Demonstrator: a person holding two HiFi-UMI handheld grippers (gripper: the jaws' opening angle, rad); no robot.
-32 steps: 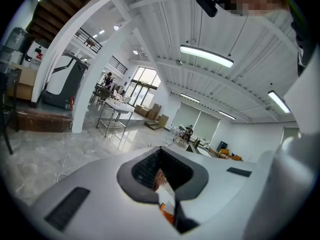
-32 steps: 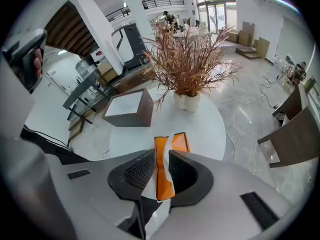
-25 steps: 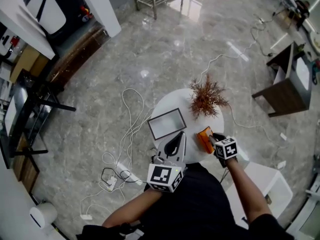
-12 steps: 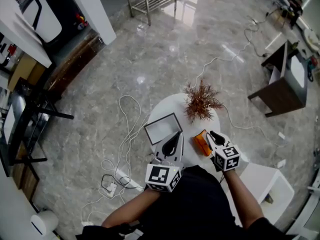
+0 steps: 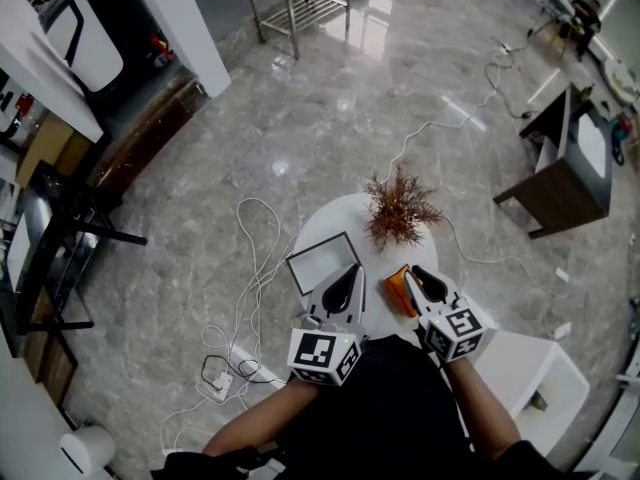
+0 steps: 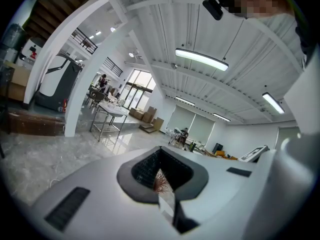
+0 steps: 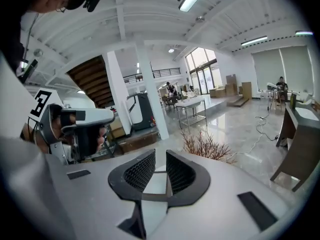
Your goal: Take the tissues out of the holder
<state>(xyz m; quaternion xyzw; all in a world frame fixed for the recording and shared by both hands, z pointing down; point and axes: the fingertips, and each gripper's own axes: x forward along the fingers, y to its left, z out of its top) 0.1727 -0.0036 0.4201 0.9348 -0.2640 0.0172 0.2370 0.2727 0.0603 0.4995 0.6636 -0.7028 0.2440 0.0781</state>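
Holds the right hand-held gripper [image 5: 418,274] up over the near right side of the round white tabletop [image 5: 332,218], aimed slightly downward. Grips there a pale flat piece, seemingly the tissues [image 7: 160,182], with the ribbed jaws set narrowly apart and the piece filling the gap between them. Has the orange holder [image 5: 399,290] on the tabletop, just beside and below that tip; cannot tell from the head view whether anything sits inside it.

Carries the left hand-held gripper [image 5: 350,274] over the tabletop's near edge, close beside the right one, pointing almost level toward the plant [image 5: 400,211]. Has those jaws all but together with nothing between, only a slit with red-brown twigs showing through.

On the tabletop just ahead of the left hand-held gripper, left of the holder: a dark-rimmed tray [image 5: 321,260]. At the far side, behind the holder: the plant, upright. On the marble floor left of the tabletop: loose white cables [image 5: 250,268].
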